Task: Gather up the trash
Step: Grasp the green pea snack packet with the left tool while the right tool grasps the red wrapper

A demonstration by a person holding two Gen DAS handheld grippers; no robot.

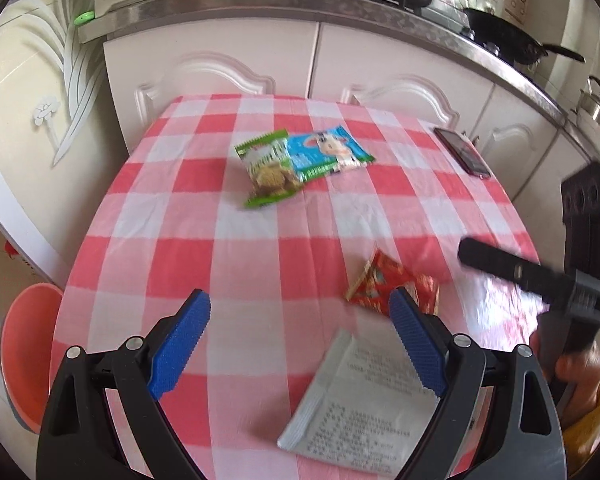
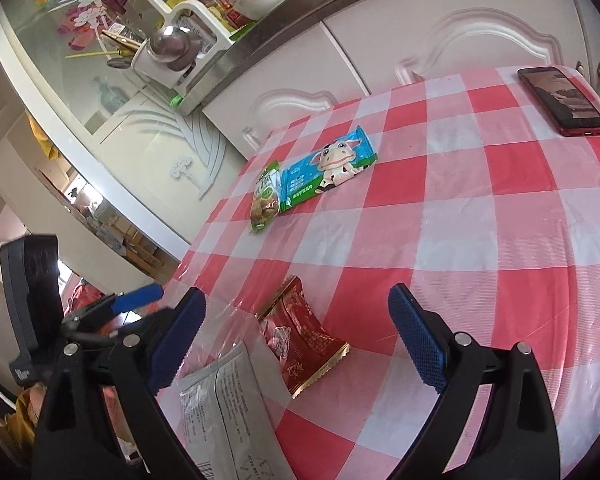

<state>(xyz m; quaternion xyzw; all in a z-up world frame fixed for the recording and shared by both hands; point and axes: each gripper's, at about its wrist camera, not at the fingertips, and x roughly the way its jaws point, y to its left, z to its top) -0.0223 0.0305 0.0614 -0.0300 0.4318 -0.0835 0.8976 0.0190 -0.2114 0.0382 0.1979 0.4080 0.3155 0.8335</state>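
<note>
My left claw [image 1: 300,344] hangs spread wide over the near part of the worktop [image 1: 180,216], which wears a red-and-white checked cloth, and it holds nothing. Between its blue pads [image 1: 180,344] and slightly below them lies a silver wrapper [image 1: 360,408] with grey print, flat on the cloth. Just beyond the tip of the right-hand pad sits a crumpled red wrapper [image 1: 384,284]. Farther off, toward the middle of the worktop, a green snack packet [image 1: 268,168] lies touching a blue packet with a cartoon cow [image 1: 328,152]; the green one overlaps the blue one's edge. A dark phone [image 1: 462,152] rests near the far right corner.

My right claw [image 2: 296,340] is also spread wide and empty, hovering above the same cloth [image 2: 480,200]. The red wrapper [image 2: 304,344] lies under the gap between its pads, nearer the left-hand one, and the silver wrapper [image 2: 224,408] sits just beside it, near the worktop's edge. The green packet [image 2: 266,196] and the cow packet [image 2: 328,168] are well beyond, still side by side, with the phone [image 2: 562,100] at the far right.

An orange basin [image 1: 24,352] stands on the floor to the left of the worktop.
</note>
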